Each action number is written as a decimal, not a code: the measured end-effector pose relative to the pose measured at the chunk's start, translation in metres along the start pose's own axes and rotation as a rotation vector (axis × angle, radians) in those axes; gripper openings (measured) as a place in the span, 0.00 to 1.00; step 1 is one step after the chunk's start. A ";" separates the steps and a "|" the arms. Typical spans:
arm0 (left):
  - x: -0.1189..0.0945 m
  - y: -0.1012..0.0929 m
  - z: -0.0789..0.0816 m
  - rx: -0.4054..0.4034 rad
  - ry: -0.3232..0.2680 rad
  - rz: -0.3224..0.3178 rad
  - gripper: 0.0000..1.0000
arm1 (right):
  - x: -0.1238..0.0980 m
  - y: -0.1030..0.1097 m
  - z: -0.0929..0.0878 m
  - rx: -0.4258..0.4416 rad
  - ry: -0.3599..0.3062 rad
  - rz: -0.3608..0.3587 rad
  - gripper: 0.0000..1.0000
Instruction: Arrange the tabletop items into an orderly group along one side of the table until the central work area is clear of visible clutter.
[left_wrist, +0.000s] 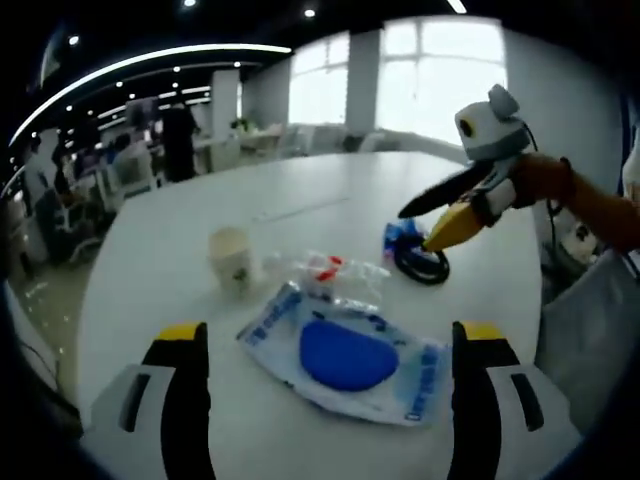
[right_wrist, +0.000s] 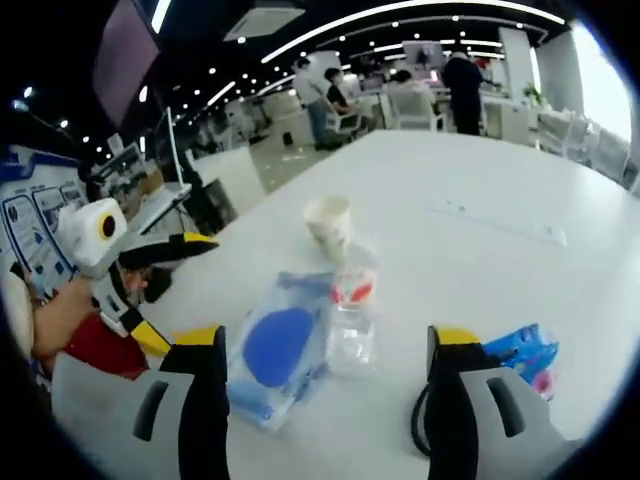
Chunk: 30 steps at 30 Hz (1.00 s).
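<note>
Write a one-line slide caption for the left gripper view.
Left gripper open over a blue-filled clear packet; paper cup and right gripper beyond on the white table.

Open-plan office, by the look of it: long white tabletop (right_wrist: 480, 190), rows of desks with people seated and standing (right_wrist: 462, 85) beyond its far edge, curved ceiling light strips (left_wrist: 150, 62), large bright windows (left_wrist: 440, 75), probably a wall-mounted screen (right_wrist: 128, 55) overhead.
</note>
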<state>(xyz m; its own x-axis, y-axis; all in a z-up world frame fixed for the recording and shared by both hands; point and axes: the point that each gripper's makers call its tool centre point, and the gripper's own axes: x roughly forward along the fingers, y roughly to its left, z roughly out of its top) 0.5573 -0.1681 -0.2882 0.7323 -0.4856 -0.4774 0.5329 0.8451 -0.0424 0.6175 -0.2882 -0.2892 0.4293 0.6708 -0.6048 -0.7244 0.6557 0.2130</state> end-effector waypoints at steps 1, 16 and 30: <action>0.000 -0.001 0.000 0.000 0.002 -0.004 0.98 | 0.001 -0.002 -0.002 0.008 0.018 -0.012 0.75; 0.005 -0.011 -0.013 0.007 0.066 -0.045 0.97 | 0.031 -0.026 0.001 0.012 0.193 -0.101 0.57; 0.009 -0.018 -0.017 -0.010 0.086 -0.061 0.96 | 0.066 -0.028 0.003 -0.070 0.398 -0.121 0.54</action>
<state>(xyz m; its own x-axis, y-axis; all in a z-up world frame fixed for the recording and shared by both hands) 0.5474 -0.1840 -0.3066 0.6591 -0.5156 -0.5474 0.5711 0.8168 -0.0818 0.6677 -0.2619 -0.3327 0.2816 0.3950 -0.8745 -0.7220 0.6874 0.0780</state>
